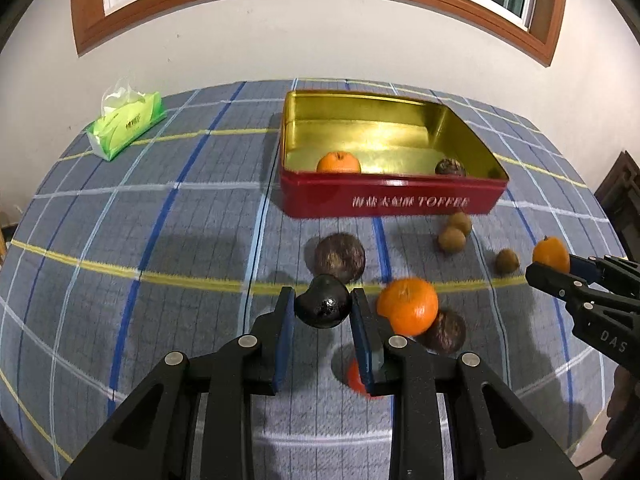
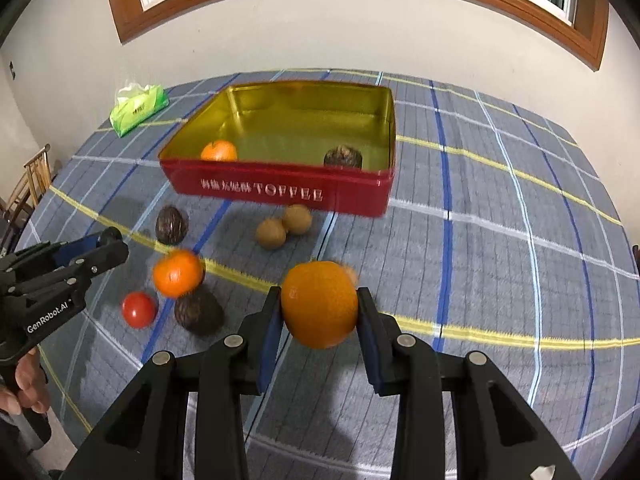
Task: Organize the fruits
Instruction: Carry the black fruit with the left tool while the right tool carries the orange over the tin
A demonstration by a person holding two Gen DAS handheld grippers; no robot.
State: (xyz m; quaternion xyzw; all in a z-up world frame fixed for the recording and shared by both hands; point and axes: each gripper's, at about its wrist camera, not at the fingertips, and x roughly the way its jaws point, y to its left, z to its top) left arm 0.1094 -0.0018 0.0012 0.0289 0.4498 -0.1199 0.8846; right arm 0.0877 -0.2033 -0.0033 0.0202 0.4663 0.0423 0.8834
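My left gripper [image 1: 323,304] is shut on a dark glossy fruit [image 1: 324,307], held above the cloth. My right gripper [image 2: 319,304] is shut on an orange [image 2: 319,304]; it shows at the right of the left wrist view [image 1: 552,255]. A red toffee tin [image 1: 392,200] with a gold inside holds an orange [image 1: 338,162] and a dark brown fruit [image 1: 450,168]. On the cloth lie an orange [image 1: 408,305], two dark brown fruits [image 1: 340,258] [image 1: 446,330], a red tomato [image 2: 138,309] and small brown fruits [image 1: 452,239]. The left gripper also shows in the right wrist view [image 2: 102,246].
A green tissue pack [image 1: 126,125] lies at the far left of the checked tablecloth [image 1: 160,240]. A wall with a wood-framed window stands behind the table. A chair [image 2: 32,184] stands off the table's left edge.
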